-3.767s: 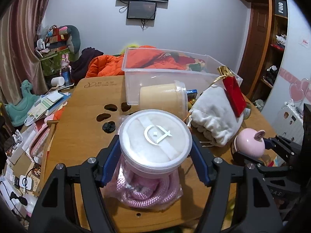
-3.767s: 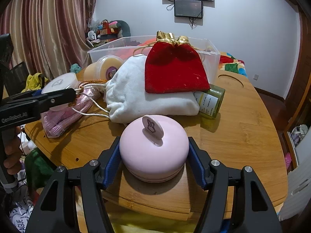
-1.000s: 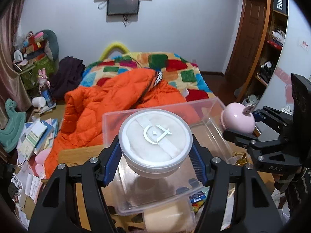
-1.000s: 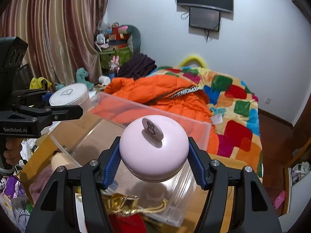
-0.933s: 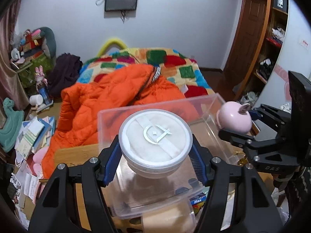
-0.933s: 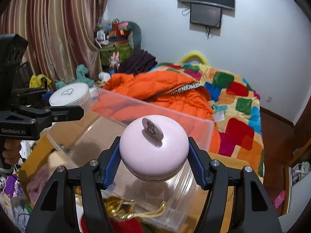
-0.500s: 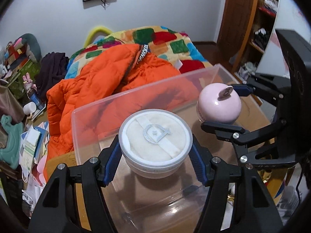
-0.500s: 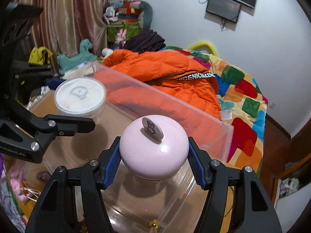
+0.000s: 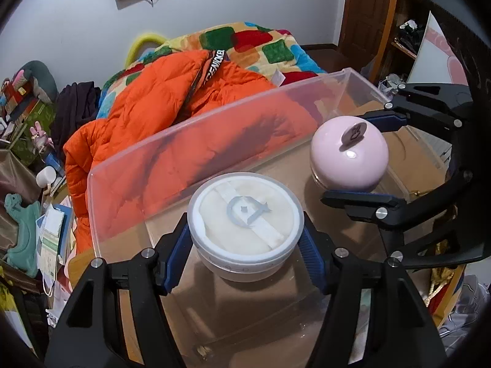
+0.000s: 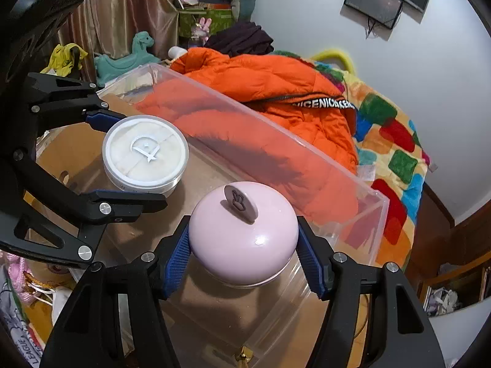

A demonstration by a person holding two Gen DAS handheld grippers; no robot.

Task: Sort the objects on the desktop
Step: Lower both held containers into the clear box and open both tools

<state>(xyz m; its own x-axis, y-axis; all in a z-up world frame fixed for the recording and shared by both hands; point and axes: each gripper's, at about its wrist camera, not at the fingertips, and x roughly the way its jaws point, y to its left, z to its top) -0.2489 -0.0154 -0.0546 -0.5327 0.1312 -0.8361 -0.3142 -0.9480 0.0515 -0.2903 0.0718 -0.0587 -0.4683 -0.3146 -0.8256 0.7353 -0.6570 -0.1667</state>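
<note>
Left wrist view. Left gripper (image 9: 245, 239) pinches a round white powder jar (image 9: 245, 224) by its sides, blue pads tight against the wall. The clear lid shows a puff and a pale emblem. The jar hangs inside a clear plastic bin (image 9: 196, 141), toward the bin's left end and just in front of its far long wall; whether it touches the bin floor cannot be told. To the right, in the same bin, the right gripper (image 9: 365, 158) clamps a pink domed jar (image 9: 348, 156) with a small flat knob on top. The two jars sit near each other, not touching. Behind the far wall: an orange puffer jacket (image 9: 159, 110) on a patchwork quilt (image 9: 260, 46).

Right wrist view. Right gripper (image 10: 244, 256) squeezes the pink domed jar (image 10: 242, 233) between both blue pads, knob tilted toward the camera. The jar is inside the bin (image 10: 276, 141), toward its right end, near the far right corner. Contact with the floor is unclear. The left gripper (image 10: 129, 161) comes in from the left with its fingers closed around the white powder jar (image 10: 144, 153), toward the bin's left end. The orange jacket (image 10: 276, 89) lies beyond the far wall. A wall screen (image 10: 377, 0) is above.
</note>
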